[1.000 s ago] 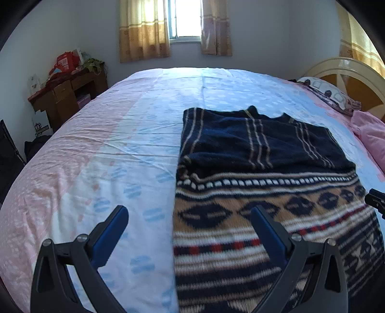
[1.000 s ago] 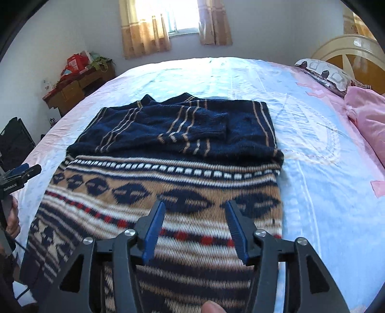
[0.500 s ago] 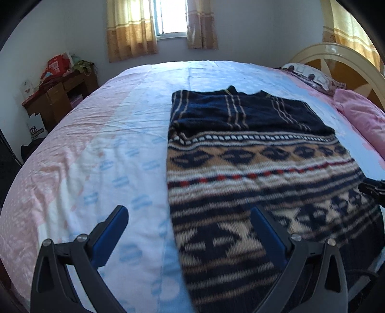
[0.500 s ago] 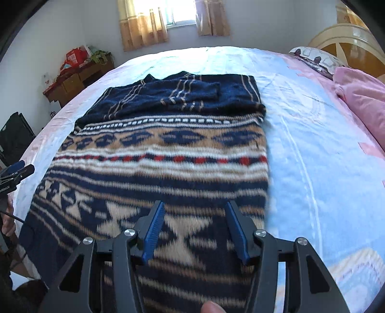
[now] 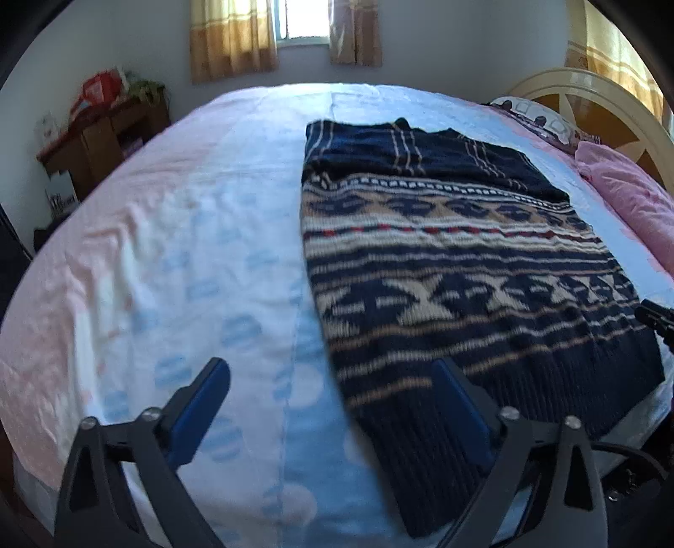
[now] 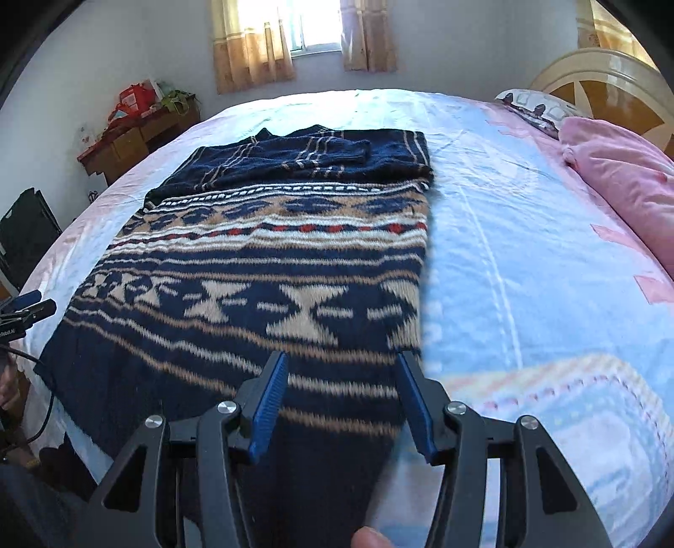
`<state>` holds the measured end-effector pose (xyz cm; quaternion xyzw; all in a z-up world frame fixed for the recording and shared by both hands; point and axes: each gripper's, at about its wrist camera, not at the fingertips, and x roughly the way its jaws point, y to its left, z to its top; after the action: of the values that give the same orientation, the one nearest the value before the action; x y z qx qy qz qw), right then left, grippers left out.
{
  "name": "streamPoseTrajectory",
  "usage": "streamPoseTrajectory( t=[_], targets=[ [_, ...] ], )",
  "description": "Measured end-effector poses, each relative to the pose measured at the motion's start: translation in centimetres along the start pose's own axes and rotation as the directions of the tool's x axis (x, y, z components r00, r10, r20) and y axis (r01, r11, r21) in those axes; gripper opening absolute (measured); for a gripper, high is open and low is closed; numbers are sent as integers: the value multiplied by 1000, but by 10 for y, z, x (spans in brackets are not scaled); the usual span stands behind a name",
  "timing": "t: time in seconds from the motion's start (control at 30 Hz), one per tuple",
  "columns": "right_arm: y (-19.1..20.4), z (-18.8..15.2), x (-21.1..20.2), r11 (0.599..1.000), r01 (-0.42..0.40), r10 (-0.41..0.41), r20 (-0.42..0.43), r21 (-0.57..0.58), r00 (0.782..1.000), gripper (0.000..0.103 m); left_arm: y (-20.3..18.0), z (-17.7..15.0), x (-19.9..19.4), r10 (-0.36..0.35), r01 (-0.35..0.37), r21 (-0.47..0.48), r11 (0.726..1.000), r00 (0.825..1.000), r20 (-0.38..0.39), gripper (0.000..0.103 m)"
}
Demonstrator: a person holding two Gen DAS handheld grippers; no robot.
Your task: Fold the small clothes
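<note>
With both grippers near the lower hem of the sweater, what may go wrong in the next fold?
1. The left gripper, its jaws closing on nothing, straddles the sweater edge; it may pinch the bed sheet too.
2. The sleeves lie loosely folded on top; lifting the hem might shift them.
3. The right gripper is open above the thick knit near its right edge; it may catch only one layer.

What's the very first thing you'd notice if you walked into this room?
The big navy, tan and white patterned sweater jumps out: it lies flat on the pale pink and blue bedsheet, with its sleeves folded across the top. Past the far end of the bed a bright window glows between tan curtains, and a pink pillow lies at the right near the headboard.
</note>
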<state>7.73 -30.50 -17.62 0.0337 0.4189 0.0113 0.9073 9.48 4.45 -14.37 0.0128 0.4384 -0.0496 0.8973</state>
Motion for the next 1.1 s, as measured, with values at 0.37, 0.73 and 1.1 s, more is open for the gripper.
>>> streamPoseTrajectory(
  t=[0.37,0.73,1.1],
  targets=[
    [-2,-34,-23,1000,-6,6,-7,-1,1000,54,-19,-41,-6,-84,86,25,996,994,-70,59],
    [-11,-55,-46,998,-42,43,-23,41,999,54,-23,-41,-8,-163,165,16,986,984,-65,34],
    [4,-58,-41,995,-100,101,-26,30,995,38,-15,-44,-7,-248,246,-30,969,967,-52,53]
  ],
)
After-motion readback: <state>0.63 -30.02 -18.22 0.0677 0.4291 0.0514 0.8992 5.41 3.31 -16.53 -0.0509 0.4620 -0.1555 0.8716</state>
